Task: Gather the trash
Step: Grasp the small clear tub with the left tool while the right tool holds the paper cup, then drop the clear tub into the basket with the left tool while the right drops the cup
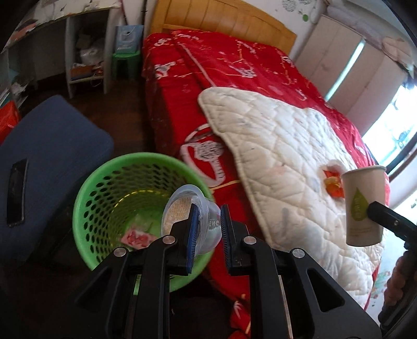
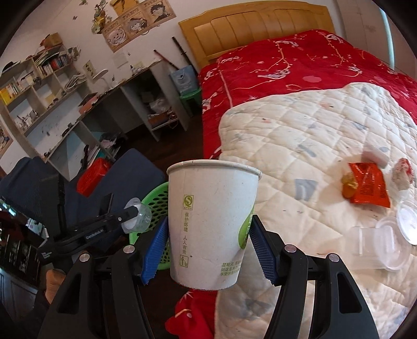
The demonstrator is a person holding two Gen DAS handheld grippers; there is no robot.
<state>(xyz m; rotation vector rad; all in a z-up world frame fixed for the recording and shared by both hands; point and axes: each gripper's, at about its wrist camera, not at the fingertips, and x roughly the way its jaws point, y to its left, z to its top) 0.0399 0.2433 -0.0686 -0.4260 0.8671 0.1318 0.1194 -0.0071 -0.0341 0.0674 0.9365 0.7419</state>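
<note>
My left gripper (image 1: pixel 208 226) is shut on a small clear plastic cup (image 1: pixel 190 219), held tilted over the open green mesh trash basket (image 1: pixel 104 187) on the floor beside the bed. A pink wrapper (image 1: pixel 136 238) lies at the basket's bottom. My right gripper (image 2: pixel 208 247) is shut on a white paper cup (image 2: pixel 212 221), upright in the air over the bed's edge; this cup also shows in the left wrist view (image 1: pixel 363 206). On the white quilt (image 2: pixel 299 135) lie an orange wrapper (image 2: pixel 368 183), a crumpled paper ball (image 2: pixel 402 173) and clear plastic containers (image 2: pixel 378 241).
The red bedspread (image 1: pixel 208 65) covers the bed with a wooden headboard (image 1: pixel 221 20). A blue cushioned seat (image 1: pixel 52 140) with a black phone (image 1: pixel 17 193) stands left of the basket. Desk and shelves (image 2: pixel 52 86) line the far wall.
</note>
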